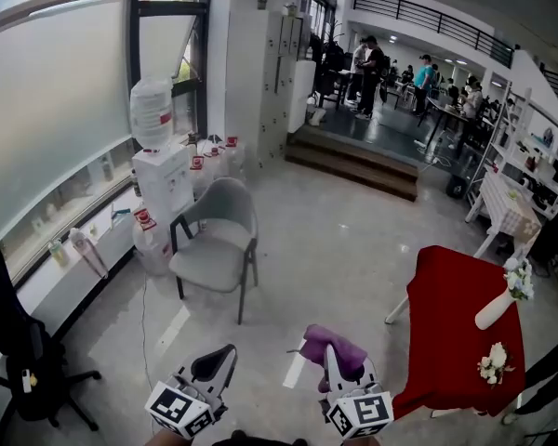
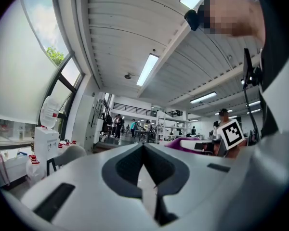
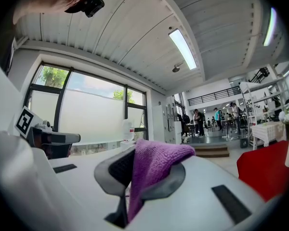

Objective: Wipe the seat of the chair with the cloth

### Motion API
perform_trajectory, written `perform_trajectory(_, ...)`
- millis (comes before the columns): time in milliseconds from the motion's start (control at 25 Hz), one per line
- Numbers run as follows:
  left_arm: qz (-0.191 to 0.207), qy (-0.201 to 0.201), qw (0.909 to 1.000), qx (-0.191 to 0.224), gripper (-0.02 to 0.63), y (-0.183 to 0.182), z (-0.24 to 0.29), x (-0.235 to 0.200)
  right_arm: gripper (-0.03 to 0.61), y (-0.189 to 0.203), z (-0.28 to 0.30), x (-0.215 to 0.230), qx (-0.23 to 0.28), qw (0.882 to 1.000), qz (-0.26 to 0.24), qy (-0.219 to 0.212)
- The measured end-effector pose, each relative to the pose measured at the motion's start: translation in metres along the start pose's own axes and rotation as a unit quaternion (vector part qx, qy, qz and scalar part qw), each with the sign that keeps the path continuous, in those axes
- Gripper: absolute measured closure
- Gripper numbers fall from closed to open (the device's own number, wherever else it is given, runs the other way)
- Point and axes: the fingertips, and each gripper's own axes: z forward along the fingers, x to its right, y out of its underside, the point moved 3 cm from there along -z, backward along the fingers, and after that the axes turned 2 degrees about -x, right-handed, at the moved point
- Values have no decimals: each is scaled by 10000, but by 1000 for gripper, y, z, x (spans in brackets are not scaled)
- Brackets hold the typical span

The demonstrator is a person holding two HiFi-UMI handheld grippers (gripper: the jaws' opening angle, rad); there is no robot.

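**Grippers, two.**
- Left gripper (image 1: 216, 364): low at the near edge of the head view, carrying one marker cube. In its own view the jaws are closed against each other, with nothing between them.
- Right gripper (image 1: 338, 368): just beside the left, carrying one marker cube. Its jaws are clamped on the cloth.

**Cloth, one.** The purple cloth (image 3: 153, 161) is pinched between the right gripper's jaws. A bunched fold sticks up above the tips and droops to one side. It is held in the air, well apart from the chair.

**Chairs, two.**
- Grey chair (image 1: 218, 238): padded, on dark legs, upright on the pale floor ahead of the grippers and slightly left. Its seat (image 1: 207, 265) is bare. This chair also shows in the left gripper view (image 2: 70, 153).
- Black office chair (image 1: 17, 340): on a wheeled base at the near left, by the window wall.

**Table, one.** The table (image 1: 451, 316) stands on the right under a red cover. On it are one white vase (image 1: 496, 308) holding pale flowers and one loose bunch of white flowers (image 1: 491, 362).

**Water dispenser, one.** The white dispenser (image 1: 164, 177) stands behind the grey chair against the window and is topped by one large bottle (image 1: 152, 111). Red-capped bottles cluster around its base, but their number cannot be made out.

**Steps, one flight.** The dark steps (image 1: 355, 161) lie beyond and rise to a raised floor. Several people stand there among tables.
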Motion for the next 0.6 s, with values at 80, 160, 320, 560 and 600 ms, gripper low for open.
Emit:
perform_trajectory(80, -67, 23, 10000, 52, 607, 1, -9, -15, 552, 8, 12, -11, -108, 9999, 86, 83)
perform_trajectory(160, -96, 34, 9999, 63, 607, 4, -19, -30, 552, 13, 23, -24, -127, 9998, 140, 91)
perform_trajectory(320, -107, 36, 9999, -87, 607, 13, -28, -51, 552, 17, 35, -50, -123, 9998, 167, 12)
perform_trajectory(560, -195, -55, 9998, 16, 607, 9, -26, -84, 552, 14, 64, -71, -172, 9994, -27, -311)
perform_trajectory(600, -195, -114, 9997, 27, 607, 8, -26, -92, 552, 15, 73, -74, -153, 9992, -33, -361)
